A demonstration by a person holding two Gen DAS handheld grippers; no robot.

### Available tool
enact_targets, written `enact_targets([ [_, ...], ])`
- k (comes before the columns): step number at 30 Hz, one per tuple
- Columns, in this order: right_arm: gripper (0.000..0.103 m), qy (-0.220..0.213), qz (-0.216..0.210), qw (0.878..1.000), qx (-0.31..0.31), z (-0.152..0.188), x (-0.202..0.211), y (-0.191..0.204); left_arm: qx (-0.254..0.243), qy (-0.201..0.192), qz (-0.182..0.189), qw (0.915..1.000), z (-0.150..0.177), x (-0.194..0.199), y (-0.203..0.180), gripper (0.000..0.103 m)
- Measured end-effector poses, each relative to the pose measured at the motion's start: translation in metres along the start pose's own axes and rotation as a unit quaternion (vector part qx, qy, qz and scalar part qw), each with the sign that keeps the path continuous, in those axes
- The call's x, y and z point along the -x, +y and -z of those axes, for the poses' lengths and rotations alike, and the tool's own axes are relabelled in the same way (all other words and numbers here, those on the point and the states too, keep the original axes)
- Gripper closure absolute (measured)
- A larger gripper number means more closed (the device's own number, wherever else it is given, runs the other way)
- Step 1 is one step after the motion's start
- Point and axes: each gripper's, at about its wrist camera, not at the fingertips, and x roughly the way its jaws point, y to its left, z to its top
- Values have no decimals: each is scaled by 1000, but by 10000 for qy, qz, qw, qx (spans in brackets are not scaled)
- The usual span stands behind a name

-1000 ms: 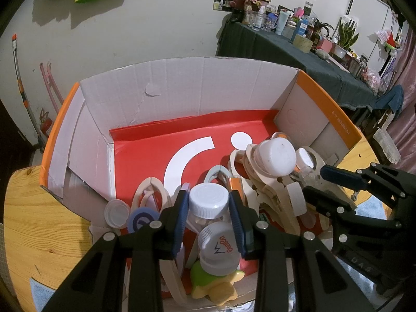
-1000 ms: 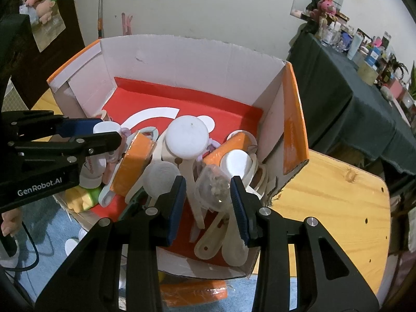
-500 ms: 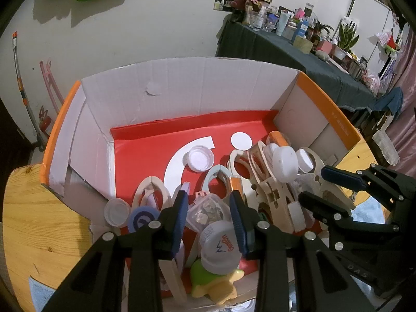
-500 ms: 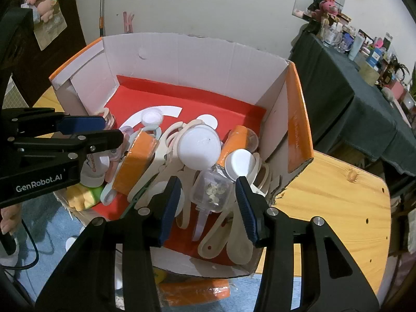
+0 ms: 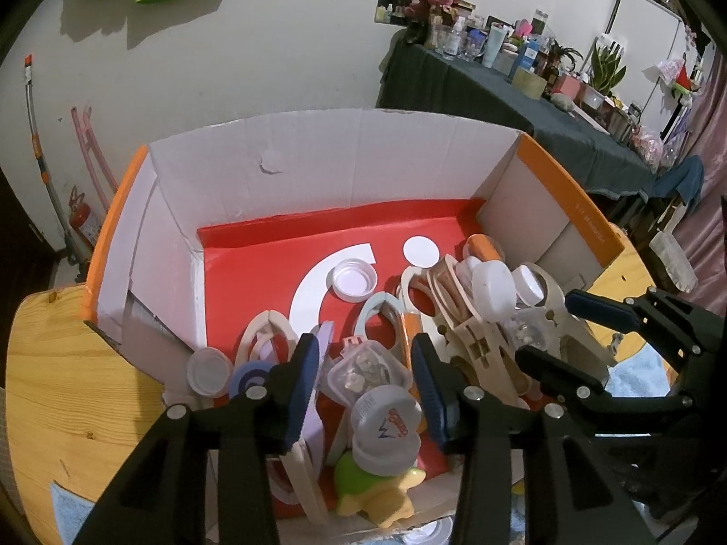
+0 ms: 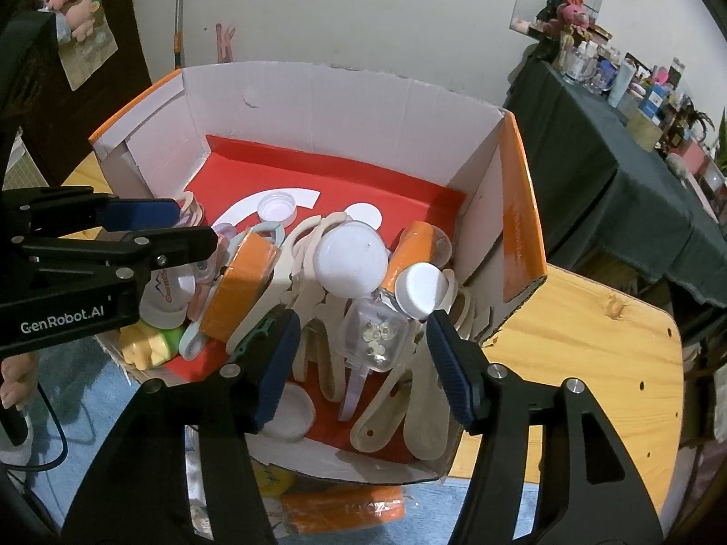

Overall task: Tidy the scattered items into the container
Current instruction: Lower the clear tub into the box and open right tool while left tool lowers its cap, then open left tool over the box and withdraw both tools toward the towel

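A cardboard box with a red floor holds a heap of wooden tools, white lids, orange tubs and small clear jars. My left gripper is open above the box's near edge, over a clear lidless jar lying among the items. A loose white lid lies on the red floor. My right gripper is open wide above a clear square jar with a white cap. Each gripper shows in the other's view: the right one, the left one.
The box stands on a round wooden table. A yellow-green toy and a white printed cap lie at the box's near edge. A dark-clothed table with bottles stands at the right. A blue mat lies below.
Both grippers have opened and let go of their jars, which now lie in the box. The left jar's white lid came off and landed on the red floor.
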Motion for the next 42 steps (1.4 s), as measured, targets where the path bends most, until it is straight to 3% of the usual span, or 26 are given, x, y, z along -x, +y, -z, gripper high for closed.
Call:
enact_targets([
  [5, 40, -43, 12, 10000, -38, 0, 3, -1, -5, -62, 16, 10000, 0, 5, -2, 49],
  [22, 39, -229, -21, 9997, -18, 3, 27, 6, -134, -325, -29, 9994, 7, 37, -9, 47],
  [42, 34, -584, -65, 9983, 10, 40, 87, 27, -494, -703, -27, 9963, 51, 96, -33, 37],
])
